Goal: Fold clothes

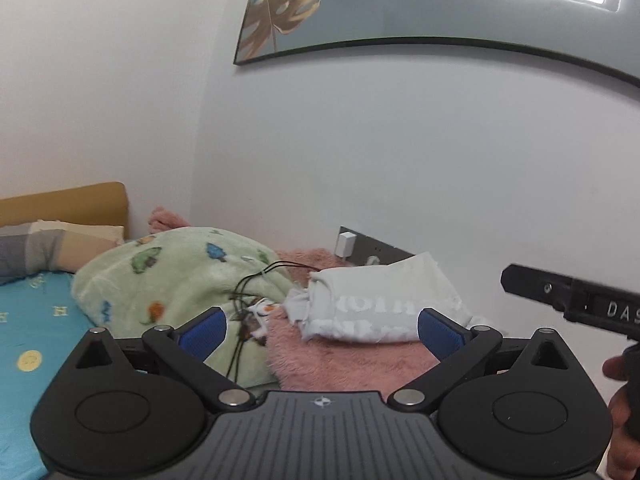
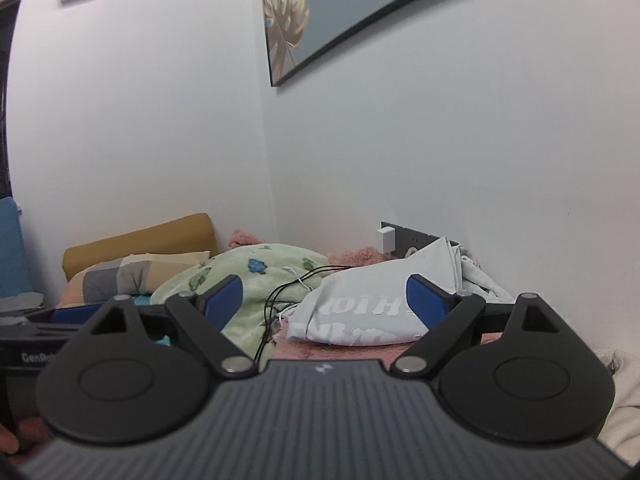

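Observation:
A folded pale grey-white garment [image 1: 380, 304] with white lettering lies on a pink fluffy blanket [image 1: 344, 360] against the wall; it also shows in the right wrist view [image 2: 360, 312]. My left gripper [image 1: 322, 334] is open and empty, held in front of the garment, apart from it. My right gripper [image 2: 324, 304] is open and empty, also facing the garment from a short distance. The right gripper's black body [image 1: 576, 300] shows at the right edge of the left wrist view.
A green patterned blanket [image 1: 172, 280] is heaped left of the garment, with black cords [image 1: 256, 280] lying over it. A charger [image 1: 345, 245] sits in a wall socket behind. A pillow [image 2: 132, 272], a yellow headboard [image 2: 140, 240] and a blue sheet [image 1: 32, 320] lie left.

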